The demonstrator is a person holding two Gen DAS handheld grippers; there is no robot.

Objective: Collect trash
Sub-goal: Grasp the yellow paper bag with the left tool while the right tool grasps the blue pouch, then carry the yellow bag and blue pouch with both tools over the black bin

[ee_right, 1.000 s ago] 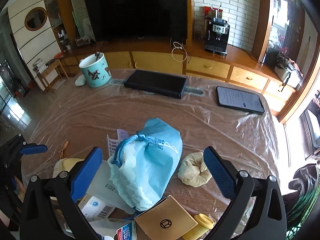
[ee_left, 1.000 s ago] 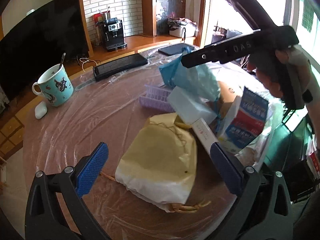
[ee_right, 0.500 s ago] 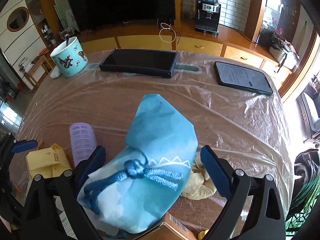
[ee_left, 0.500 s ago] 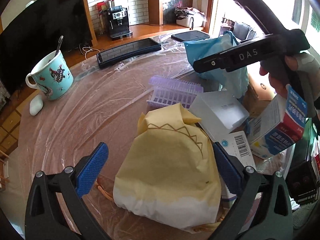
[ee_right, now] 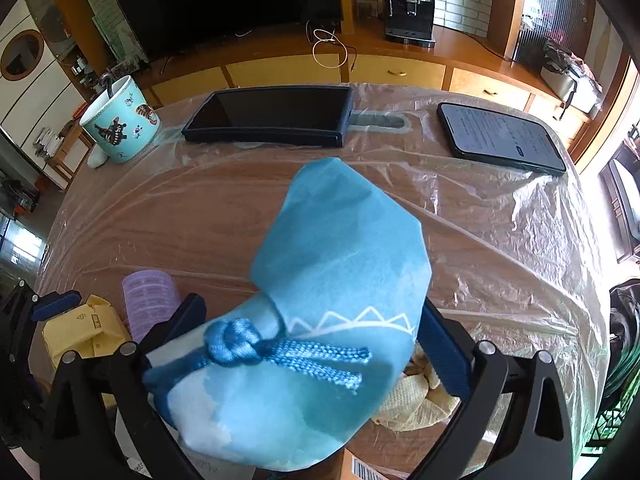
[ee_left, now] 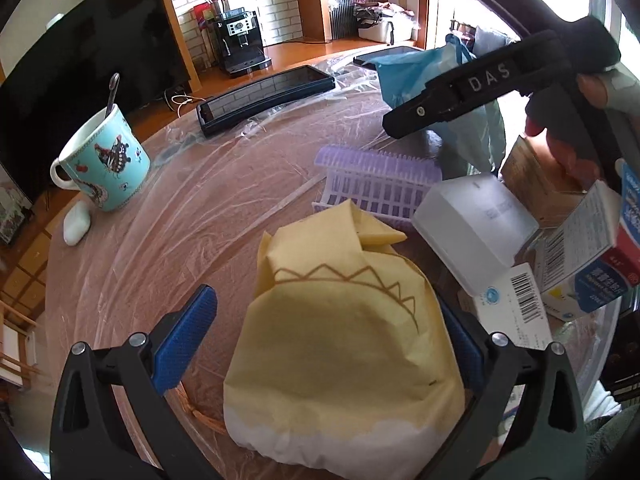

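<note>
Brick-walled living room, plastic-sheeted round table [ee_right: 500,240]: two hand-held grippers are closing in on drawstring pouches amid the trash heaped at its near edge. Since a second ago both have come lower, each pouch now filling its view. Jaws spread wide, the left gripper [ee_left: 328,340] is straddling the yellow pouch [ee_left: 344,368], while the right gripper [ee_right: 312,344], having just reopened, is bracketing the blue pouch [ee_right: 320,312] without squeezing. Both grabs are looking imminent. A purple roller [ee_left: 380,180] and cartons [ee_left: 580,256] are crowding alongside; a mug [ee_right: 120,124] and tablet [ee_right: 272,114] are sitting along the far edge.
</note>
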